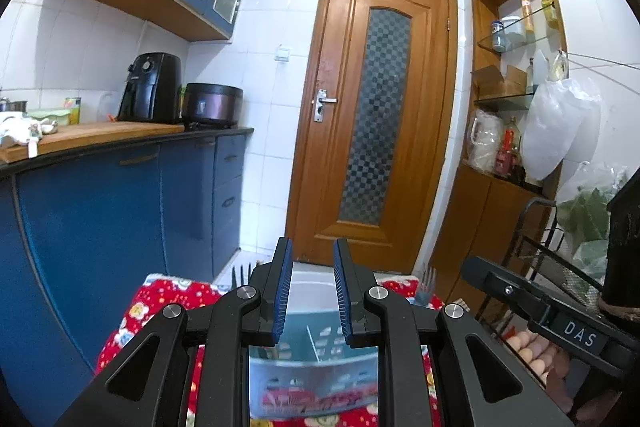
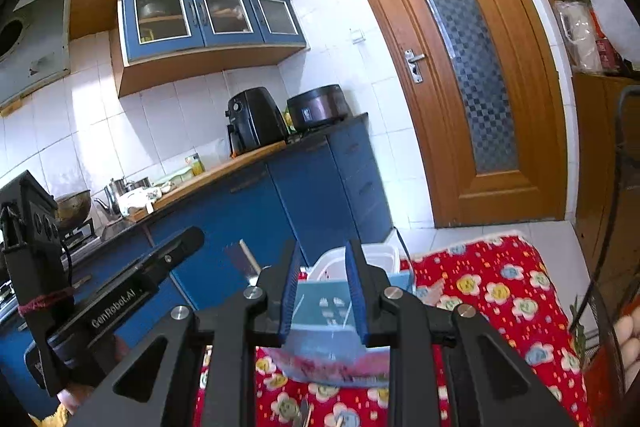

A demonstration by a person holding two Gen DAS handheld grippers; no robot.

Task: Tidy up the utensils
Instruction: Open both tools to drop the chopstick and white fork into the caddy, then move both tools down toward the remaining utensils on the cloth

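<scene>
— While both cameras look across a small kitchen, what does the work surface show?

— A red flowered cloth (image 2: pixel 500 291) covers it. On the cloth stands a pale blue utensil holder (image 1: pixel 316 351) with a white tub (image 2: pixel 374 255) just beyond it. In the left wrist view a dark fork (image 1: pixel 241 274) pokes up at the holder's far left and a grey fork (image 1: pixel 427 281) at its far right, tines upward. What they stand in is hidden behind the fingers.

— And the room?

— A wooden door (image 1: pixel 372 115) with a chequered glass pane stands at the far end. Blue cabinets (image 1: pixel 120 211) run along the left under a counter that bears a black air fryer (image 1: pixel 152 89) and a dark cooker pot (image 1: pixel 212 105). To the right, a wooden shelf niche (image 1: pixel 516 39) holds bottles and jars, and a white plastic bag (image 1: pixel 556 127) hangs beside it.

— How do the two tools sit?

— The left gripper (image 1: pixel 310 291) hovers level above the near side of the holder, its blue-padded fingers (image 1: pixel 284 291) parted by a moderate gap with nothing between them. The right gripper (image 2: pixel 326 293) is tilted, aimed over the same holder, jaws likewise apart and empty. Each shows at the edge of the other's view, close alongside.

— Anything else?

— Fingers of a hand (image 1: pixel 536 351) show under the right tool's body.
</scene>
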